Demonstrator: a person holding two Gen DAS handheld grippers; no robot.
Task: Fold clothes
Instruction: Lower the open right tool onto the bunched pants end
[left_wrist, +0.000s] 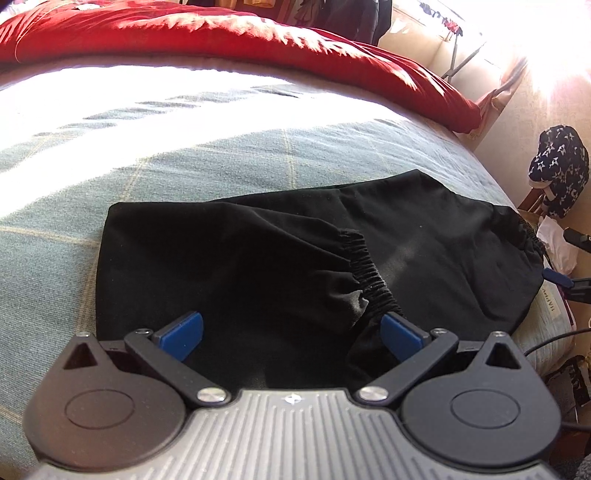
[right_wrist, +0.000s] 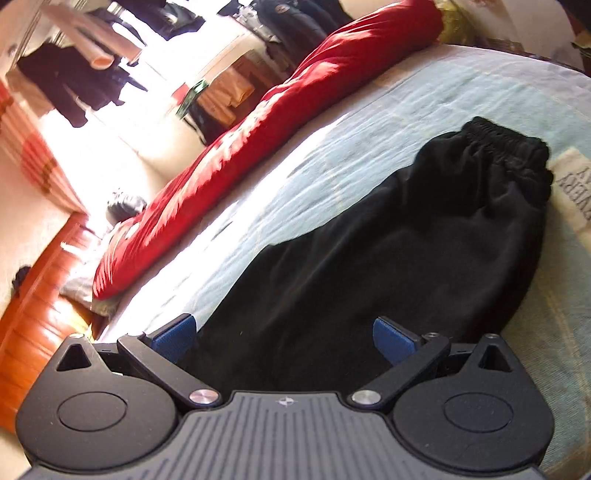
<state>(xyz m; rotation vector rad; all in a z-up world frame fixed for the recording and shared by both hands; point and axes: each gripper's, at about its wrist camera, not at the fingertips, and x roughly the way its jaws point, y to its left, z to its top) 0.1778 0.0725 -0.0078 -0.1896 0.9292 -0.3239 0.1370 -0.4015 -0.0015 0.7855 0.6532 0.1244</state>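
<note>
On pale blue bedspread (left_wrist: 221, 155), black trousers (left_wrist: 258, 258) lie folded, elastic cuff (left_wrist: 369, 273) on top. Left gripper (left_wrist: 291, 332) spread wide over near edge, grasping nothing. Right gripper (right_wrist: 284, 338) also spread, empty, above trousers. Red duvet (right_wrist: 258, 129) at far side.

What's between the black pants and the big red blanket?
Only bare blue bedsheet lies between the black pants and red blanket, seen in both views.
</note>
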